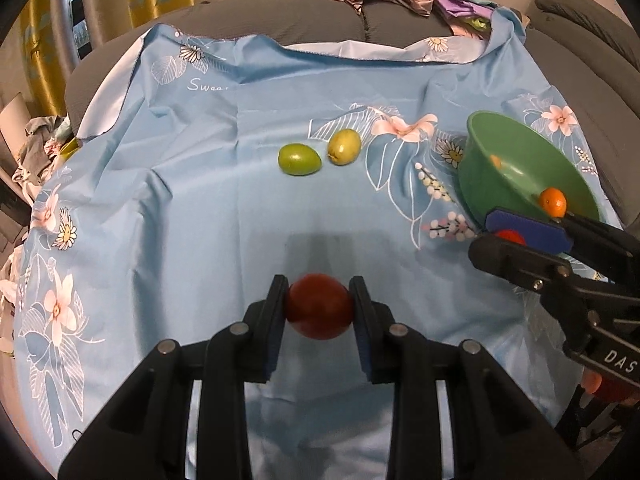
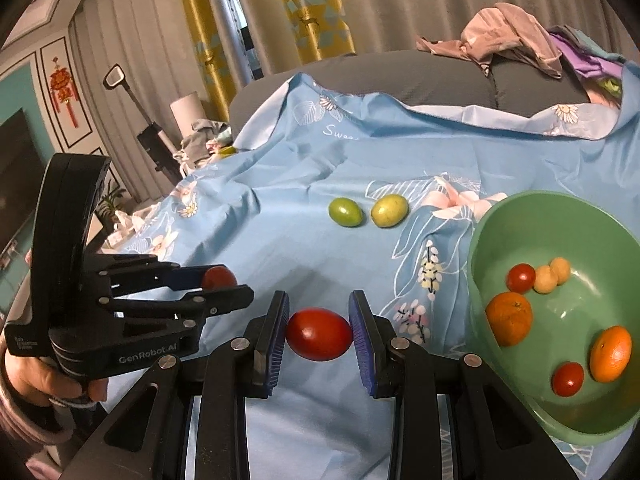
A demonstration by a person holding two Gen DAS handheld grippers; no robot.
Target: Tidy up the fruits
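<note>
Here, left gripper (image 1: 319, 306): its two pads pinch a dark red tomato (image 1: 319, 306), held just above the blue floral cloth (image 1: 200, 184); seen from the right wrist camera, this gripper (image 2: 219, 280) sits at the left with the same tomato (image 2: 218, 277) showing between its fingers.
Right gripper (image 2: 319, 334): its blue pads press on either end of a second red tomato (image 2: 319, 334); in the left wrist view this gripper (image 1: 516, 234) reaches in from the right, just beside the bowl, with a sliver of that red tomato (image 1: 510, 236) visible between its fingers.
Green bowl (image 2: 480, 240): it stands on the cloth at the right; inside lie two oranges (image 2: 509, 318), two small red tomatoes (image 2: 521, 278) and two pale round fruits (image 2: 545, 279) that touch each other.
Loose fruit: a green fruit (image 2: 345, 211) and a yellow-green fruit (image 2: 389, 210) lie near each other on the cloth, well apart from both grippers and left of the bowl.
Surroundings: a grey sofa (image 2: 400, 76) carries the cloth, with crumpled clothes (image 2: 500, 36) heaped on its back and yellow patterned curtains (image 2: 308, 4) behind.
</note>
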